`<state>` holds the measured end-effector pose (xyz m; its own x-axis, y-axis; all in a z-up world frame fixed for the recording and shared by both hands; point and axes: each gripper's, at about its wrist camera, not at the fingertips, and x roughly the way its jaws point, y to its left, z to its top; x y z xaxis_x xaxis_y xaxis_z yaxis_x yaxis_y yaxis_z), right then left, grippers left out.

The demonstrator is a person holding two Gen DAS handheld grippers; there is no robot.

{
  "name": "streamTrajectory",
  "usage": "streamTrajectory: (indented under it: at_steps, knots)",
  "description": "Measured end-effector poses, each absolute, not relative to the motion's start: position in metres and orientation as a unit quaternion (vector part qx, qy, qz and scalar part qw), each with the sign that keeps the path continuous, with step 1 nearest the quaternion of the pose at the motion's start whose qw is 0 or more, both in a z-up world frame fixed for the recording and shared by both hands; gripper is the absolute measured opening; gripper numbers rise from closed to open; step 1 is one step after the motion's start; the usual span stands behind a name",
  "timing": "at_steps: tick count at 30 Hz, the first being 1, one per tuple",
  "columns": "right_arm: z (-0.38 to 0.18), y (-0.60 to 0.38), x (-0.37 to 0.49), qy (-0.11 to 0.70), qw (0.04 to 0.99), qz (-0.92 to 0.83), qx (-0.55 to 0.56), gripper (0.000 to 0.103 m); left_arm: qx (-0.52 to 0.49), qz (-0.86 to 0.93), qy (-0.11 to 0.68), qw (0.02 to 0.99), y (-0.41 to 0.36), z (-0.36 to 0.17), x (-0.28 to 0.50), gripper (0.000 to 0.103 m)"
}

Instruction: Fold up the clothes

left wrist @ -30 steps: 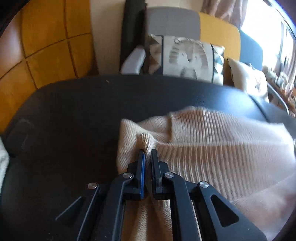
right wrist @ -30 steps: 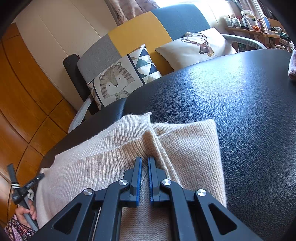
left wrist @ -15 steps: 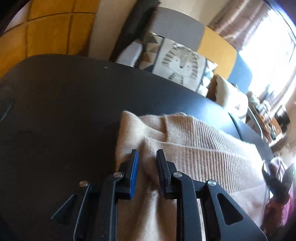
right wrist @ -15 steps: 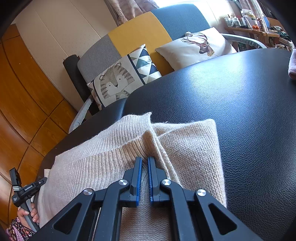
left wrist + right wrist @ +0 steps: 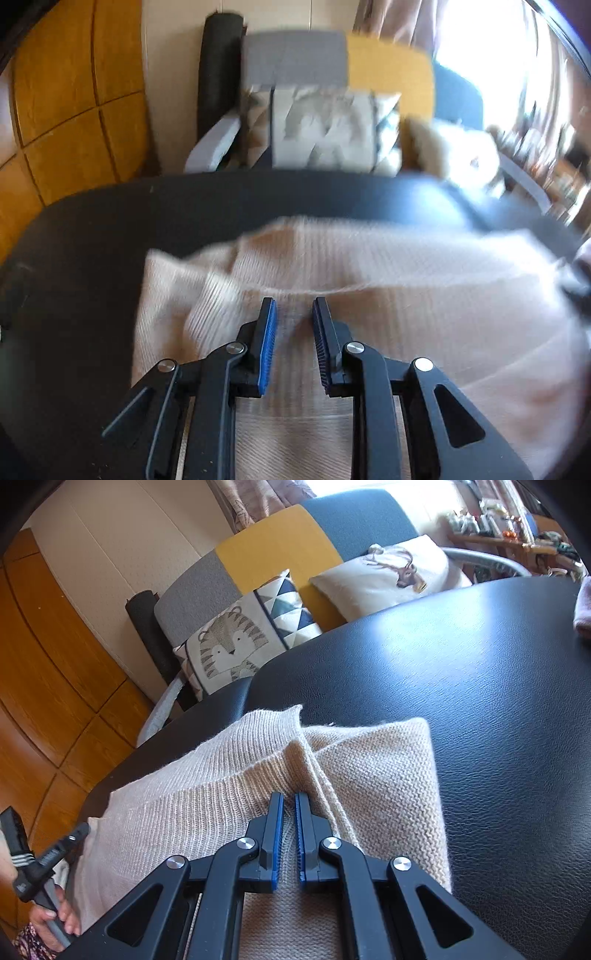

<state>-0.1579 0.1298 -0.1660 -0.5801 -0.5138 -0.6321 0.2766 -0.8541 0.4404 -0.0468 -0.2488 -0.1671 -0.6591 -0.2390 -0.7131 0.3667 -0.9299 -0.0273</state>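
Observation:
A beige knitted sweater (image 5: 376, 775) lies folded on the black leather table (image 5: 480, 686). My right gripper (image 5: 289, 799) is shut on a raised fold of the sweater near its far right corner, with knit pinched between the blue pads. In the blurred left wrist view, my left gripper (image 5: 293, 306) stands open just above the sweater (image 5: 406, 302), a little in from its left edge, holding nothing. The sweater's near part is hidden under both tools.
A patchwork sofa behind the table holds a tiger cushion (image 5: 229, 646) and a deer cushion (image 5: 391, 576). A pink cloth (image 5: 583, 609) lies at the table's far right edge. A hand (image 5: 55, 919) grips the left tool's handle. Wooden panels (image 5: 55, 672) line the left.
My left gripper has opened and let go of the sweater's left fold, and it has shifted right over the cloth. My right gripper has stayed shut in place.

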Motion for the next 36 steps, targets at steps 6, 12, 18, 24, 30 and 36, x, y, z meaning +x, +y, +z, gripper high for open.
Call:
streamTrajectory:
  at_steps: [6,12,18,24,30,36]
  knots:
    - [-0.163,0.130,-0.154,-0.136,0.205,-0.887,0.391,0.003,0.345,-0.912,0.172,0.140,-0.275,-0.173,-0.029,0.040]
    - [-0.143,0.125,-0.143,-0.116,0.192,-0.898,0.379,0.021,0.343,-0.914,0.159,0.146,-0.267,-0.179,-0.033,0.040]
    - [-0.122,0.056,-0.120,-0.030,0.301,-0.884,0.356,0.021,0.344,-0.915,0.147,0.154,-0.265,-0.176,-0.029,0.040]
    - [-0.139,0.014,-0.121,0.082,0.291,-0.879,0.369,0.021,0.343,-0.915,0.144,0.155,-0.264,-0.177,-0.029,0.040]
    - [-0.152,0.049,-0.145,-0.008,0.267,-0.876,0.401,0.020,0.342,-0.915,0.144,0.155,-0.265,-0.177,-0.028,0.040]
    - [-0.148,0.053,-0.155,0.016,0.246,-0.883,0.399,0.017,0.342,-0.915,0.146,0.155,-0.265,-0.177,-0.027,0.040]
